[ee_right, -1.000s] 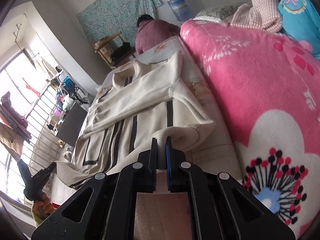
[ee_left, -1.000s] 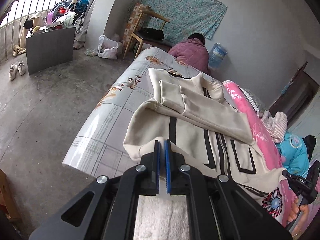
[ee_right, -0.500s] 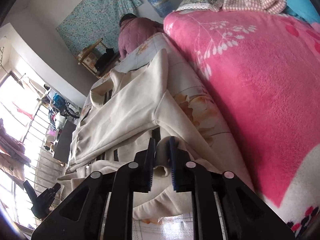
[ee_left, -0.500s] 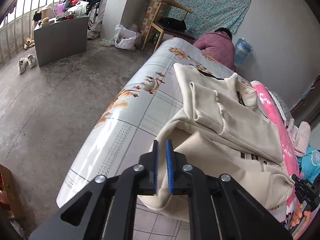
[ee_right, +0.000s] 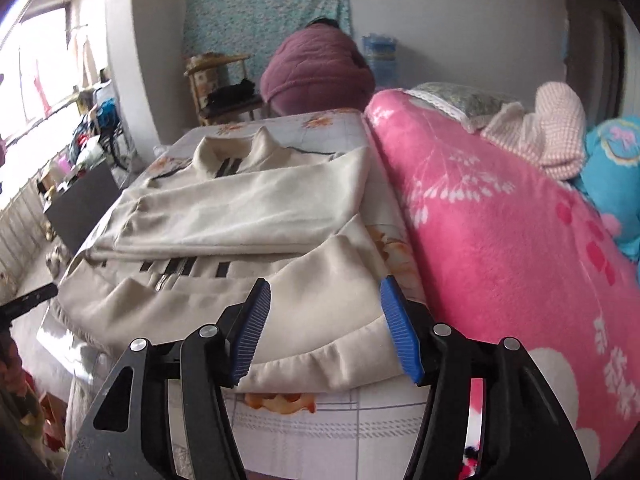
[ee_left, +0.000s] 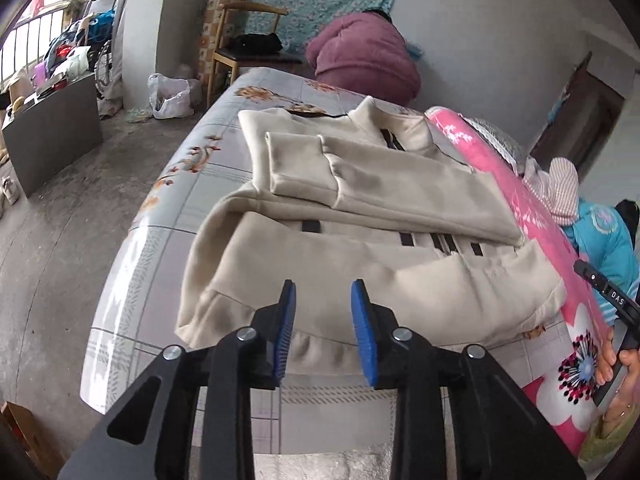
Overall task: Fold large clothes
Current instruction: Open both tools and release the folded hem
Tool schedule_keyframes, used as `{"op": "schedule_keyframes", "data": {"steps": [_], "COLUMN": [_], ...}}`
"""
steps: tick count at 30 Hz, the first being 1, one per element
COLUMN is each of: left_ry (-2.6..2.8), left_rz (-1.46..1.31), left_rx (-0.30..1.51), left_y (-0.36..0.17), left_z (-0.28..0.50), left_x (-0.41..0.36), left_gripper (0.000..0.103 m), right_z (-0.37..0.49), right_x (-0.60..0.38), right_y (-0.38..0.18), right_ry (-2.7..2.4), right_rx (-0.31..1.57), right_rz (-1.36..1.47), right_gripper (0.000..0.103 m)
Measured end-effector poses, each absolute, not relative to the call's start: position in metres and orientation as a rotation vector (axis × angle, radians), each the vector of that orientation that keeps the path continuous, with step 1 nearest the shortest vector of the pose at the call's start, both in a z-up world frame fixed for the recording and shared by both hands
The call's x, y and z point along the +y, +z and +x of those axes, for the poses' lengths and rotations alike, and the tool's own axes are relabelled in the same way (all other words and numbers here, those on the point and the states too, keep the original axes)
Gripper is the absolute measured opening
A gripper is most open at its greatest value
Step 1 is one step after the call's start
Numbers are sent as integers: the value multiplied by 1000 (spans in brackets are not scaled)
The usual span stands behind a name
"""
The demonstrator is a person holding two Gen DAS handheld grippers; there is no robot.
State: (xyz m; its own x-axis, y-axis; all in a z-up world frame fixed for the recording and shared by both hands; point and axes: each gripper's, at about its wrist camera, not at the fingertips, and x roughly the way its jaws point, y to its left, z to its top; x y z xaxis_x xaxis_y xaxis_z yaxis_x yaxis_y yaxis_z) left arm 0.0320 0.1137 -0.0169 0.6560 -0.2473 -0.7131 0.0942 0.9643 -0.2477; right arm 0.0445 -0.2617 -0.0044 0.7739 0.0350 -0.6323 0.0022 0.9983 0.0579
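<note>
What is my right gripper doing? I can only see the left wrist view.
Observer: The right gripper is open. Its pads stand wide apart over the near edge of the jacket and clamp nothing.
Operator: How close is that side to the blanket?
Observer: The pink blanket rises just to the right of the gripper. Only a narrow strip of floral sheet shows between the blanket and the jacket.

R gripper (ee_right: pixel 324 320) spread wide over cream jacket (ee_right: pixel 248 216) (folded).
</note>
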Motion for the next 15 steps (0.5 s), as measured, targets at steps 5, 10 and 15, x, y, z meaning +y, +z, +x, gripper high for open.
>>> {"op": "schedule_keyframes", "data": {"steps": [5, 10, 15], "left_ry": [-54, -43, -68], "left_rz": [-109, -89, -121], "left_rx": [877, 897, 872], "left_y": [-39, -50, -37], "left_z": [48, 51, 46], "left_x": [107, 114, 112], "left_gripper": [31, 31, 31], "right_z": [63, 75, 73], "right_x": [-242, -250, -236], "right_y": [-38, -68, -49], "right_ry": [106, 93, 96], "right_rx": [799, 913, 893], "right_rz": [35, 77, 35], "right_gripper": [55, 55, 54]}}
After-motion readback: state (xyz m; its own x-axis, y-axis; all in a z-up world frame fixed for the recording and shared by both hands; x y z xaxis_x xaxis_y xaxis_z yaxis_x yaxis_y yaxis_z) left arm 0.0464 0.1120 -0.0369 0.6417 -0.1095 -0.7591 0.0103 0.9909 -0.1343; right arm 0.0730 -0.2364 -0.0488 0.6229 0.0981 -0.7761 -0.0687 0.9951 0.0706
